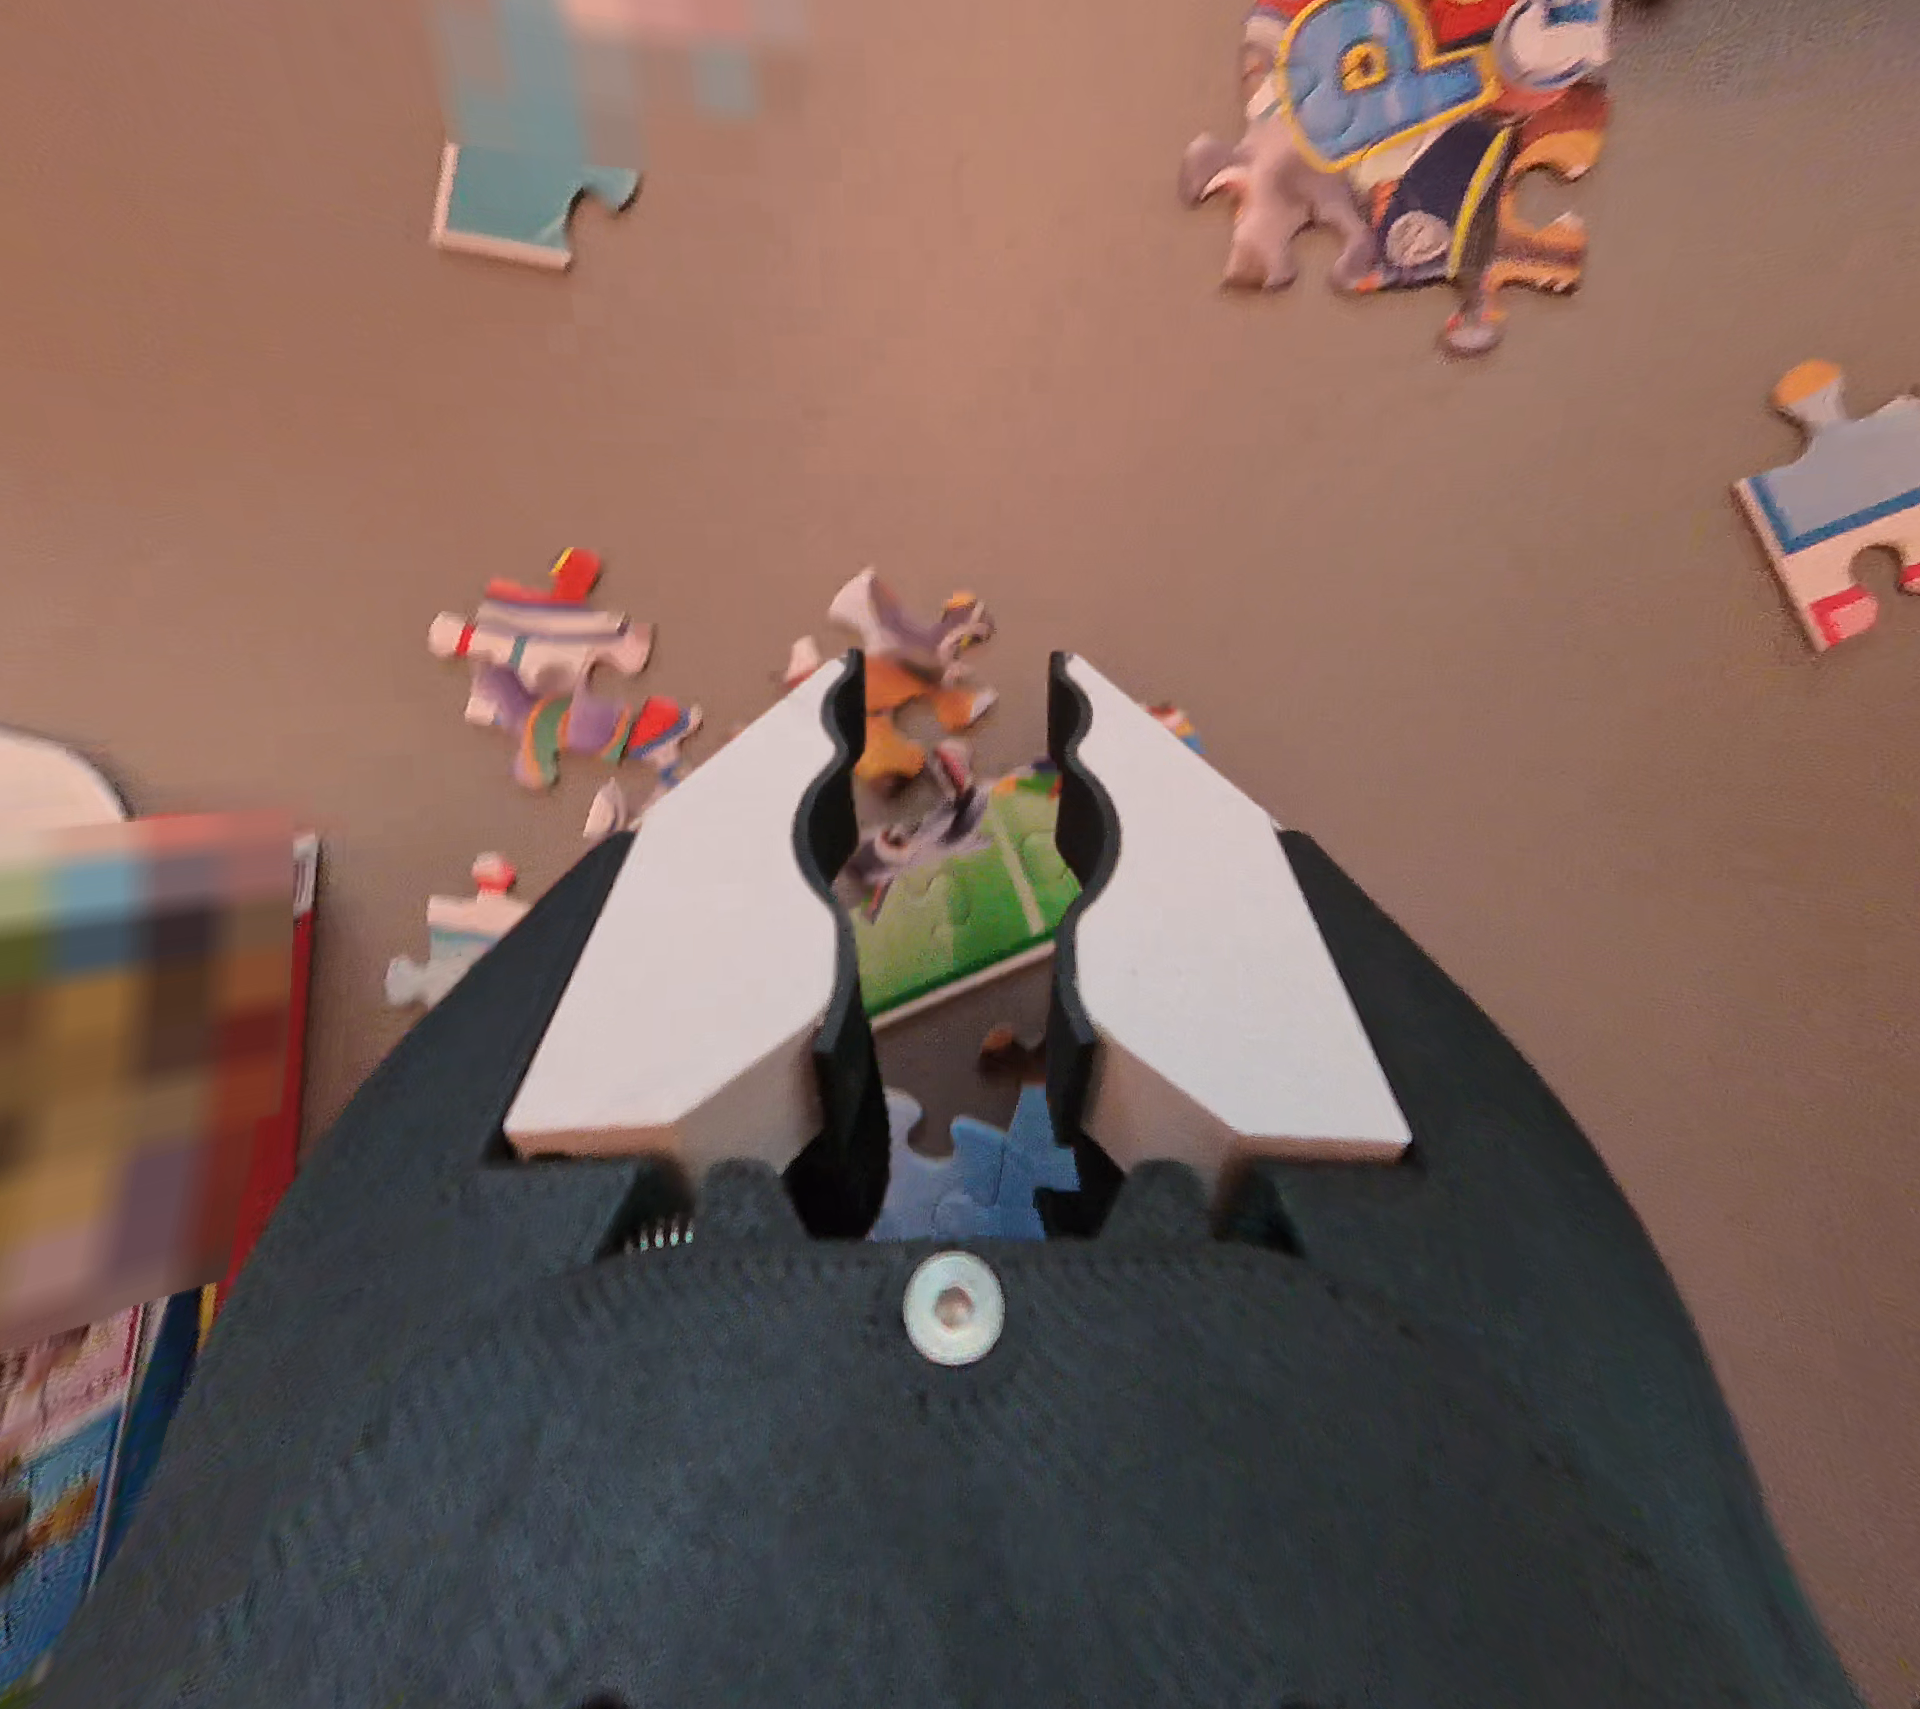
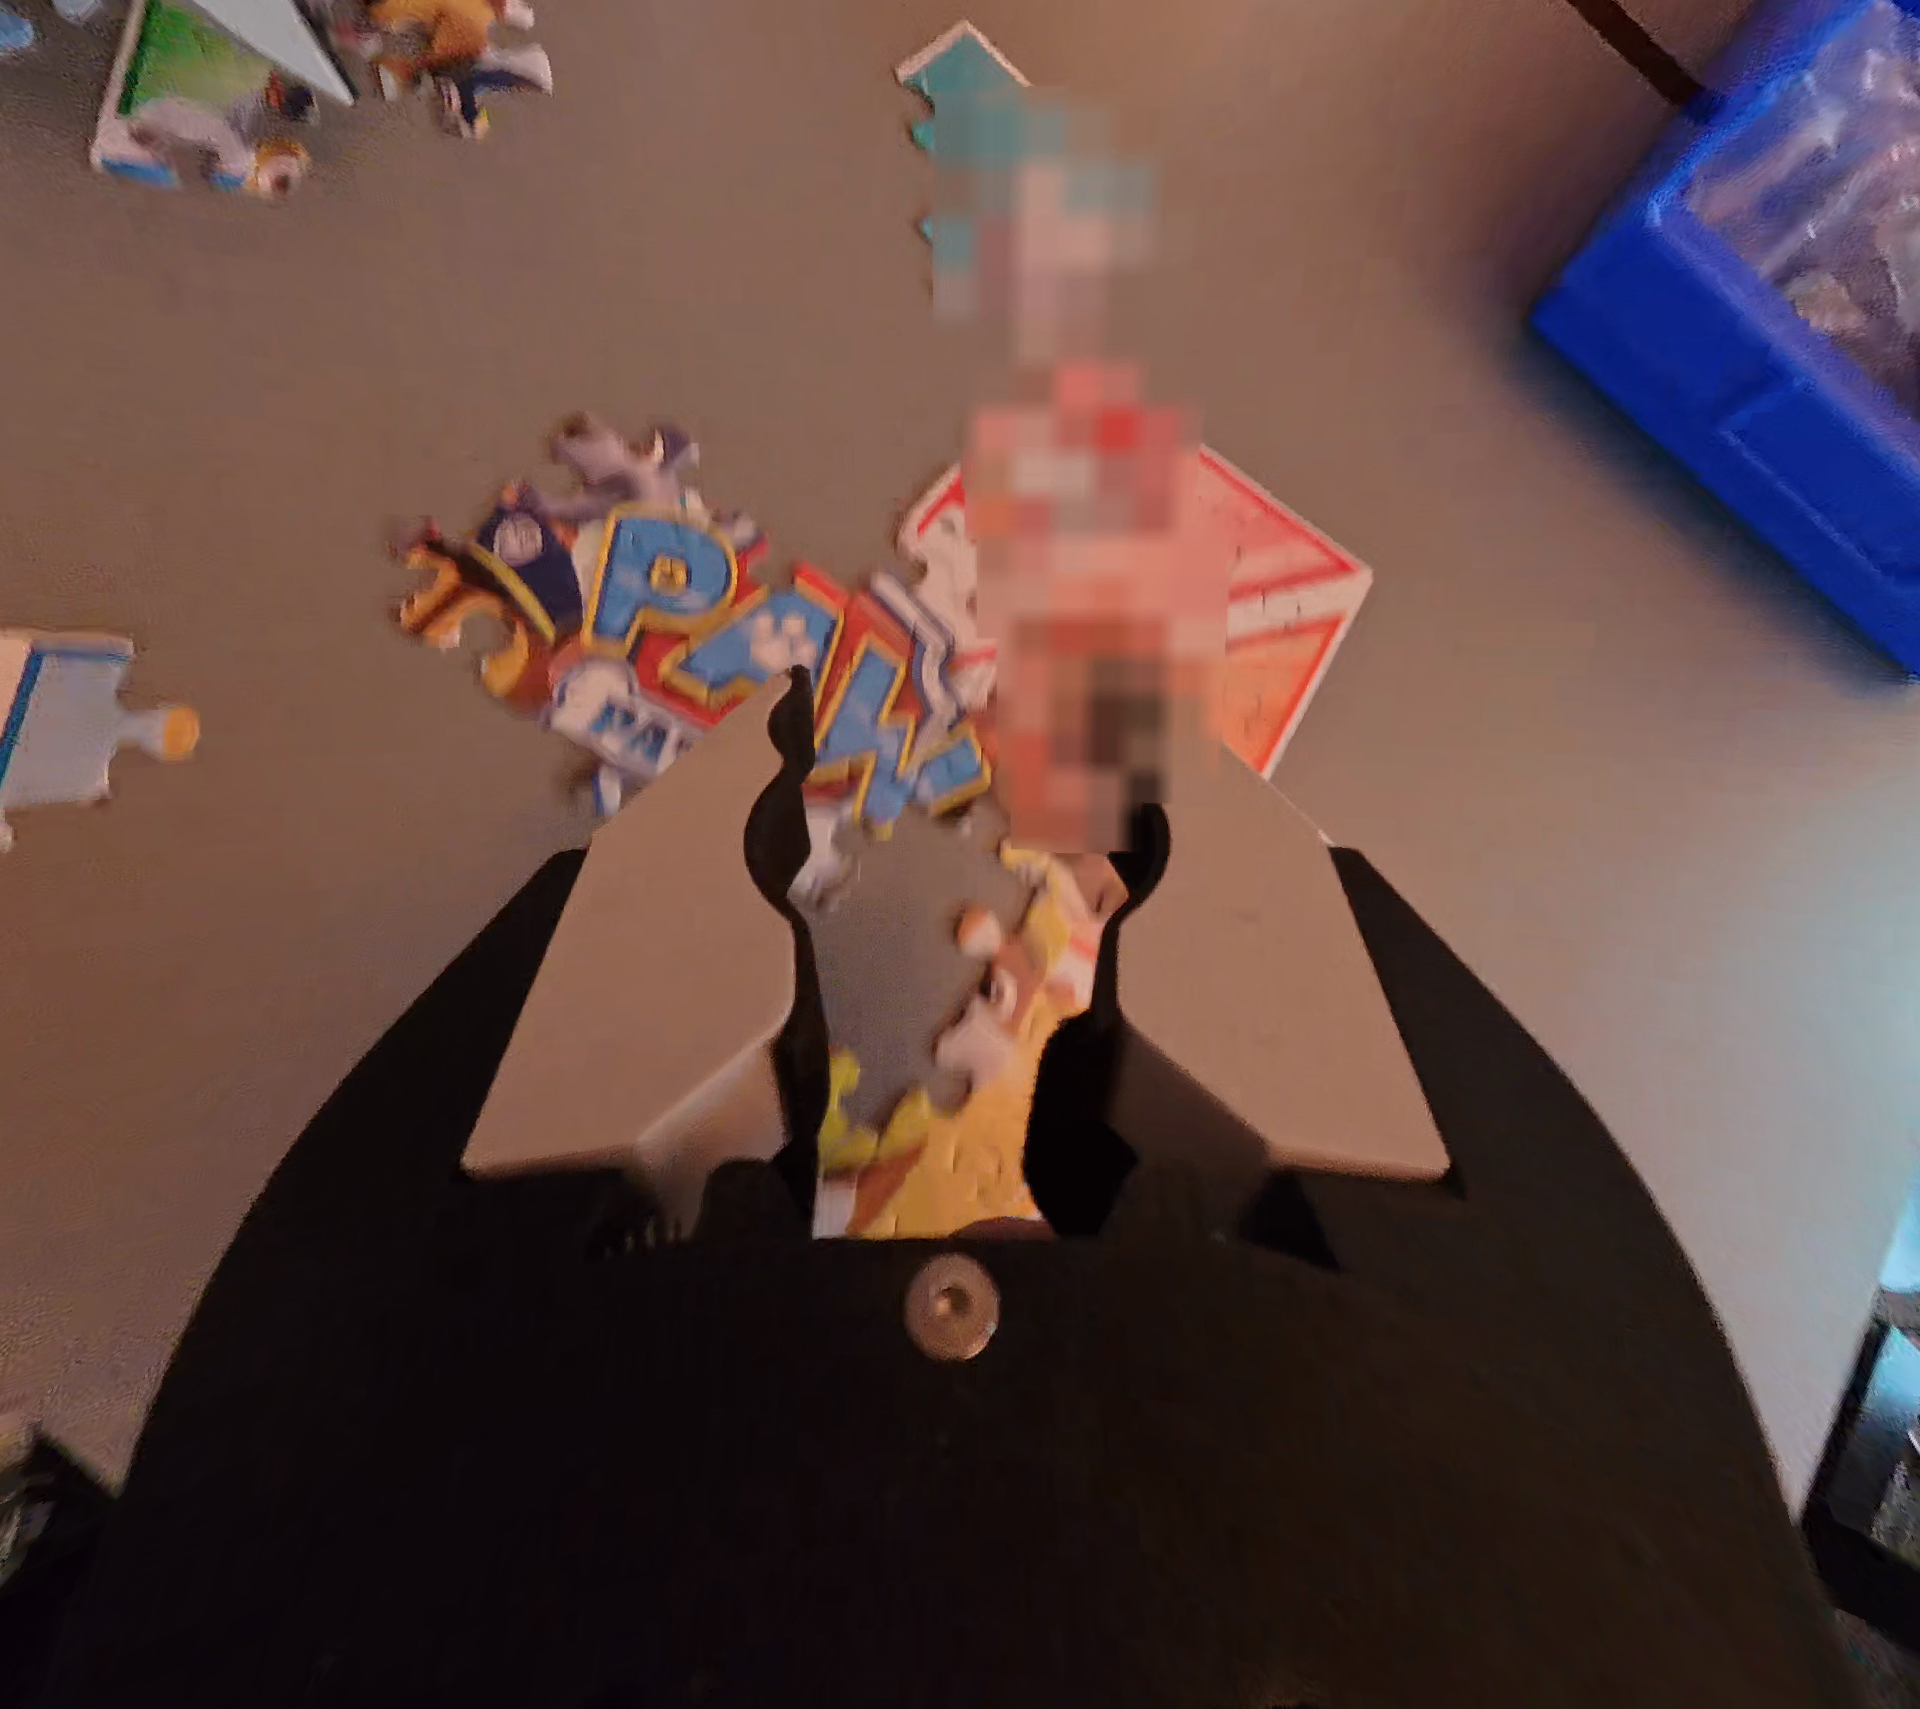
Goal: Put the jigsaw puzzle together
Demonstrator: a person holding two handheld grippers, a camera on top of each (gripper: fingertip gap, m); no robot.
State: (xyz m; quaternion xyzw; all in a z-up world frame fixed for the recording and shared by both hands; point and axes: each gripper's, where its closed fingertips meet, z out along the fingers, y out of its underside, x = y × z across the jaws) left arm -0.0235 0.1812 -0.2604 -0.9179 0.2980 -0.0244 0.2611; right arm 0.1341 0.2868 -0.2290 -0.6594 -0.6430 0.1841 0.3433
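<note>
Left wrist view, left to right: a printed box (image 1: 265, 1088) with a red edge stands at the lower left margin of the brown table (image 1: 935, 412). A teal edge piece (image 1: 520, 205) lies at upper left, and a loose striped piece (image 1: 551, 672) at centre left. The left gripper (image 1: 956, 672) fills the lower centre, its jaws parted by a narrow gap with nothing between them; below the gap lie a joined section with green ground (image 1: 966, 921) and a pale blue piece (image 1: 977, 1171). The assembled logo section (image 1: 1423, 49) occupies the upper right, and a grey-blue edge piece (image 1: 1839, 506) sits at the right margin, well apart from it.

Right wrist view, left to right: the grey-blue edge piece (image 2: 73, 724) appears at the left margin, the logo section (image 2: 727, 620) at centre. The right gripper (image 2: 966, 745) hangs over the table with jaws moderately parted and empty; yellow joined pieces (image 2: 987, 1088) lie beneath the gap. A red-bordered corner section (image 2: 1288, 620) adjoins the logo on its right. A blue bin (image 2: 1714, 371) stands at the upper right
</note>
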